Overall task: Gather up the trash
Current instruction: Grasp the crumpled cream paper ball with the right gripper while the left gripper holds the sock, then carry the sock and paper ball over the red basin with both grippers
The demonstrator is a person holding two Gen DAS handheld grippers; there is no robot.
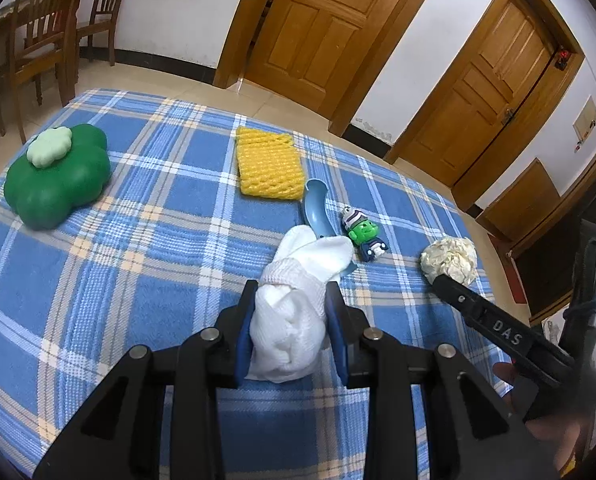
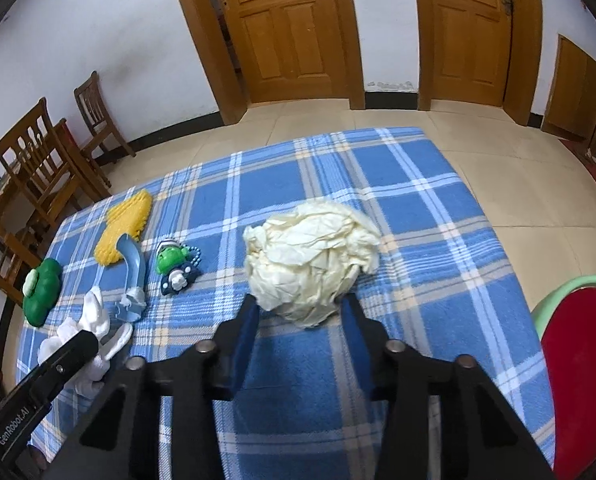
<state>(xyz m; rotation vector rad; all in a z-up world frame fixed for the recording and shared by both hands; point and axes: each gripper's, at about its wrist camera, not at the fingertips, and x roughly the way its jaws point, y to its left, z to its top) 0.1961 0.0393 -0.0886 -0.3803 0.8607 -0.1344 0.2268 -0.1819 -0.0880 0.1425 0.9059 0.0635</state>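
My left gripper (image 1: 292,294) is shut on a white foam net wad (image 1: 294,304) just above the blue plaid tablecloth (image 1: 138,272); the wad also shows in the right wrist view (image 2: 94,316). My right gripper (image 2: 300,306) is shut on the near edge of a crumpled cream paper ball (image 2: 314,256), which shows in the left wrist view (image 1: 452,260) at the right gripper's tip. A yellow foam net (image 1: 268,168) lies flat further back, also seen in the right wrist view (image 2: 124,228).
A green clover-shaped box (image 1: 56,178) sits at the left. A blue plastic scoop (image 1: 318,212) and a green-faced toy figure (image 1: 364,234) lie mid-table. A red bin with green rim (image 2: 578,360) stands off the table's right edge. Wooden chairs (image 1: 42,36) and doors stand behind.
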